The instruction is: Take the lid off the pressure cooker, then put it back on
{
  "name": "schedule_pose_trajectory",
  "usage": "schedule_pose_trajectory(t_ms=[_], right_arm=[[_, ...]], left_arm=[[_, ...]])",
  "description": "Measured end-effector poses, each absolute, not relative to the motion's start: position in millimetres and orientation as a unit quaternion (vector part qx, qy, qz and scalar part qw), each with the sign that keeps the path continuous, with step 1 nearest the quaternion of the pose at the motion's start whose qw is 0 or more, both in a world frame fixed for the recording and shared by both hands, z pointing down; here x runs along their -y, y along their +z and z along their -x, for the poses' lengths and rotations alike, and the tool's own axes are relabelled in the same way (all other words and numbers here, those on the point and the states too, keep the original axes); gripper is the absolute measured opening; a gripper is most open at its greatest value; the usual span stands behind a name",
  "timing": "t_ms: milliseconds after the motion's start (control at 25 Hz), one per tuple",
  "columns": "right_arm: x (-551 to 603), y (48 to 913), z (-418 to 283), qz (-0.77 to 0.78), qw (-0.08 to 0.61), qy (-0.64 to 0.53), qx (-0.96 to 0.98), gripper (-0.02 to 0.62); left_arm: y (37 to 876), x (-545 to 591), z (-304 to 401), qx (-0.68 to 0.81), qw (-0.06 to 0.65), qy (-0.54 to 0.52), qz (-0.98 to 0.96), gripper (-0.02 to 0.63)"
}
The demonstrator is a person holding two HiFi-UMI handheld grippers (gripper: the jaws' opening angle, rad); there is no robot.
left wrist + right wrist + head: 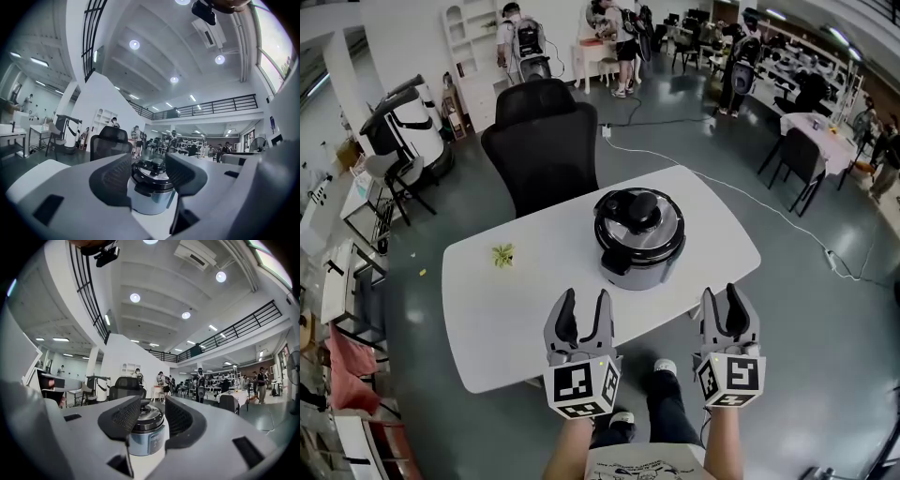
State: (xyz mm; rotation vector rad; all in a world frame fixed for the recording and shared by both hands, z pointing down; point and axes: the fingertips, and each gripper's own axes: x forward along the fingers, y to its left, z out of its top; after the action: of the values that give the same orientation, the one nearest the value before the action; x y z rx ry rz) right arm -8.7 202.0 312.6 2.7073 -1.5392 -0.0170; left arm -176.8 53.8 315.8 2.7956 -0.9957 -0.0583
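The silver pressure cooker (639, 239) stands on the white table (516, 319), right of its middle, with its black lid (639, 214) on top and a black knob in the lid's centre. My left gripper (584, 300) hovers over the table's near edge, short of the cooker, jaws apart and empty. My right gripper (721, 295) hangs just off the table's near right corner, jaws apart by a narrower gap, nothing between them. In the left gripper view the cooker (152, 190) shows between the fingers of the left gripper (149, 164). The right gripper (152, 408) frames the cooker (143, 432) the same way.
A small green sprig (502, 255) lies on the table's left part. A black office chair (542, 141) stands behind the table. A white cable (750, 202) runs across the floor at the right. People stand far back near other tables (816, 127).
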Motion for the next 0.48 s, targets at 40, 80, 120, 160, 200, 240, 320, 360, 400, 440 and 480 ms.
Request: schedule_pose_trajectory(t_ms=[40,80,120,160,200,240,320,360,400,440,480], right_arm=[[-199.0,313.4,6.0,-0.869,0.015,-0.005,0.495,0.164],[-195.9,313.9,2.6,-0.868,0.015,-0.004,0.497,0.164],[-192.5,314.5,-1.5,-0.867,0.015,-0.004,0.498,0.166],[-188.5,315.6,-6.5,-0.866,0.015,-0.003,0.5,0.166],[-183.7,317.3,-12.4,-0.865,0.015,-0.003,0.502,0.166],[-178.2,319.2,-19.0,-0.863,0.015,-0.003,0.505,0.166],[-165.6,322.1,-32.7,-0.858,0.015,-0.003,0.513,0.166],[-158.7,322.8,-39.1,-0.855,0.016,-0.003,0.519,0.166],[-151.7,323.1,-45.3,-0.851,0.018,-0.002,0.525,0.166],[-144.5,323.1,-51.8,-0.847,0.019,-0.002,0.531,0.167],[-137.0,322.7,-59.0,-0.844,0.02,-0.002,0.537,0.167]], left_arm=[[316.6,-51.1,174.7,0.336,0.087,-0.019,-0.938,0.221],[317.3,-48.4,172.3,0.337,0.088,-0.018,-0.937,0.221],[318.2,-45.5,169.2,0.339,0.088,-0.018,-0.936,0.221],[319.6,-42.1,165.4,0.341,0.088,-0.017,-0.936,0.221],[321.5,-38.2,160.8,0.343,0.087,-0.017,-0.935,0.221],[323.7,-33.8,155.7,0.346,0.087,-0.016,-0.934,0.221],[326.9,-23.9,145.3,0.354,0.087,-0.017,-0.931,0.221],[327.7,-18.9,140.2,0.358,0.088,-0.018,-0.929,0.221],[328.0,-14.1,135.1,0.363,0.089,-0.018,-0.928,0.221],[328.2,-9.2,129.5,0.367,0.089,-0.018,-0.926,0.221],[328.3,-4.1,123.4,0.371,0.088,-0.017,-0.924,0.221]])
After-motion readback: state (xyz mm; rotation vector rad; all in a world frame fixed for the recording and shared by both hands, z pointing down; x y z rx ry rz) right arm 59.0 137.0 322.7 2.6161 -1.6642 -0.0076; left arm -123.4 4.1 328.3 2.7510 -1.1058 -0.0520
